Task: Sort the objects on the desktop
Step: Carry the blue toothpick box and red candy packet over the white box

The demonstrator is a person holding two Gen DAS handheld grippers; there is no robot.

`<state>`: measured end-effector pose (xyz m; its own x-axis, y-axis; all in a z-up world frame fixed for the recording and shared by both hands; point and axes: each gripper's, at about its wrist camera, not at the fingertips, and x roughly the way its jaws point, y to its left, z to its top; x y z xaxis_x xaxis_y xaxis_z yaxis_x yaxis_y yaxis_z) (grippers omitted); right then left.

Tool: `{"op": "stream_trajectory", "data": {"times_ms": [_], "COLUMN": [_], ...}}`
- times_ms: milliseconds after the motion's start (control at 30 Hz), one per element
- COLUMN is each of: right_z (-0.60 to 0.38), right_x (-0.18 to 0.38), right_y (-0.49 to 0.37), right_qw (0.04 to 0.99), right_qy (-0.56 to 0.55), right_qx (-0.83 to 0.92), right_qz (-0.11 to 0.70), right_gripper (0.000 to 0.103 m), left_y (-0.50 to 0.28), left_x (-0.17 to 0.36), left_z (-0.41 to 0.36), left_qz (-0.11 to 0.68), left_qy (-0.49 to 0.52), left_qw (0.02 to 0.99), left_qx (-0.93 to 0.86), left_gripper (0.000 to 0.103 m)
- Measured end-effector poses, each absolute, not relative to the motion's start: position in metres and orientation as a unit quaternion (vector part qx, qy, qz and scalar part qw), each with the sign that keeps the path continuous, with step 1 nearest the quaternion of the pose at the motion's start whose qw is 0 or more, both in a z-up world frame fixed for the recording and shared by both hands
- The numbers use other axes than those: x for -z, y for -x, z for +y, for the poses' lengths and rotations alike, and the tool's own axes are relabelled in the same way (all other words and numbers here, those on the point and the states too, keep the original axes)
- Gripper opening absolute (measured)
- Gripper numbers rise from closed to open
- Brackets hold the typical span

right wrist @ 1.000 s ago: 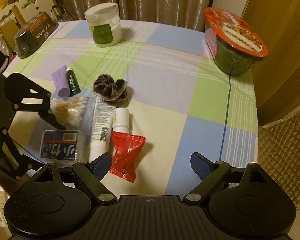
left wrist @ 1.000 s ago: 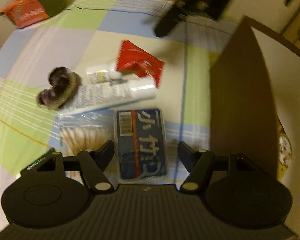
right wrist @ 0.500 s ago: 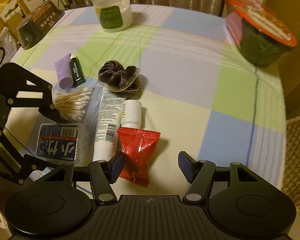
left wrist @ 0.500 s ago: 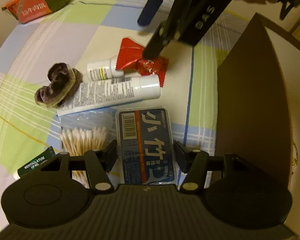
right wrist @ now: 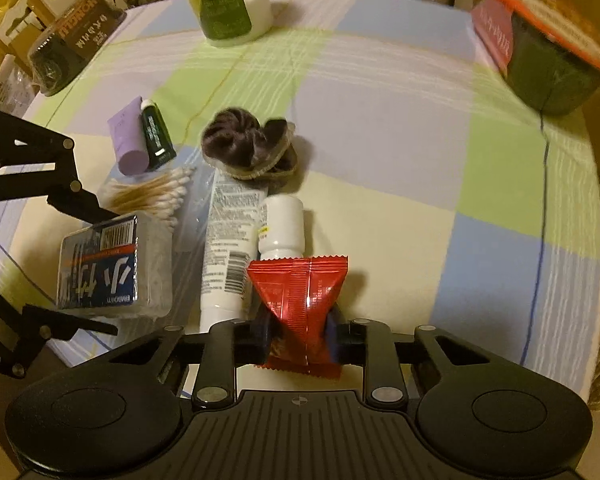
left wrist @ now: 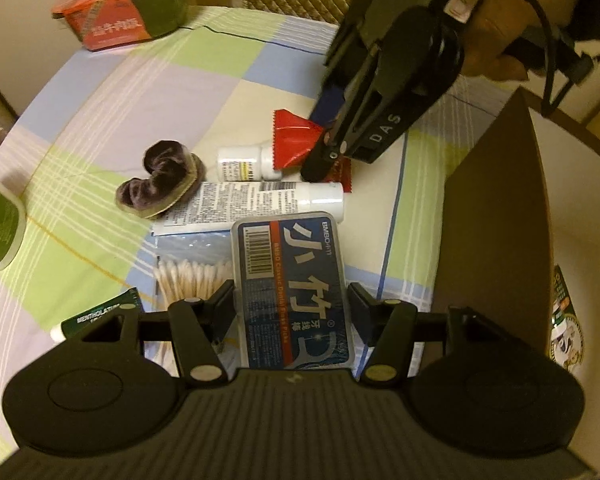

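Note:
A blue dental floss pick box (left wrist: 290, 280) sits between the fingers of my left gripper (left wrist: 291, 308), which press on both its long sides. In the right wrist view the same box (right wrist: 100, 264) looks tilted up off the cloth, inside the left gripper (right wrist: 115, 272). My right gripper (right wrist: 300, 334) is shut on the near end of a red snack packet (right wrist: 300, 288). From the left wrist view, the right gripper (left wrist: 324, 160) comes down from the far side onto the red packet (left wrist: 296, 136), held by a hand (left wrist: 500, 20).
On the checked tablecloth lie a white tube (left wrist: 260, 200), a small white bottle (left wrist: 240, 164), a dark scrunchie (left wrist: 160, 184), bagged cotton swabs (left wrist: 192, 276), a green lip balm (right wrist: 156, 136) and a purple tube (right wrist: 126, 140). Farther off are a white jar (right wrist: 228, 4) and noodle bowls (right wrist: 552, 56). A brown box (left wrist: 492, 240) stands at right.
The right gripper dropped onto the red packet and shut on it. The left gripper slid forward along the floss box and narrowed onto its sides; the box now looks tilted up.

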<state>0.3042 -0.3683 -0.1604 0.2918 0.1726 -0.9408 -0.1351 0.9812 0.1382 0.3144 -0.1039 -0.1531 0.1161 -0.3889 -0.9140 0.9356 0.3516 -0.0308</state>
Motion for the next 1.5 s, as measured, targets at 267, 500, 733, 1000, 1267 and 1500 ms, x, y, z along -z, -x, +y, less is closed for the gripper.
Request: {"op": "stream_trajectory", "data": {"times_ms": [267, 500, 733, 1000, 1267, 1500], "right_z": [-0.367, -0.348, -0.322, -0.291, -0.255, -0.241], "right_x": [0.110, 0.055, 0.022, 0.002, -0.005, 0.001], "right_y": [-0.290, -0.247, -0.188, -0.103, -0.008, 0.060], "right_qw": [0.833, 0.861, 0.864, 0.866, 0.865, 0.856], "right_qy": [0.003, 0.019, 0.022, 0.013, 0.004, -0.001], "right_qx": [-0.087, -0.098, -0.132, -0.141, -0.125, -0.128], "right_qz": [0.546, 0.499, 0.485, 0.480, 0.486, 0.501], "right_gripper": [0.025, 0.025, 0.025, 0.025, 0.025, 0.025], "left_y": [-0.314, -0.292, -0.242, -0.158, -0.059, 0.026], "left_x": [0.118, 0.078, 0.041, 0.009, -0.005, 0.000], "left_z": [-0.095, -0.083, -0.061, -0.032, -0.012, -0.001], "left_qz": [0.447, 0.443, 0.451, 0.437, 0.416, 0.424], "left_qy": [-0.286, -0.270, -0.238, -0.209, -0.190, -0.166], "left_qw": [0.720, 0.758, 0.797, 0.826, 0.846, 0.852], "left_qx": [0.448, 0.395, 0.323, 0.287, 0.274, 0.258], "left_gripper": [0.054, 0.054, 0.054, 0.054, 0.054, 0.054]}}
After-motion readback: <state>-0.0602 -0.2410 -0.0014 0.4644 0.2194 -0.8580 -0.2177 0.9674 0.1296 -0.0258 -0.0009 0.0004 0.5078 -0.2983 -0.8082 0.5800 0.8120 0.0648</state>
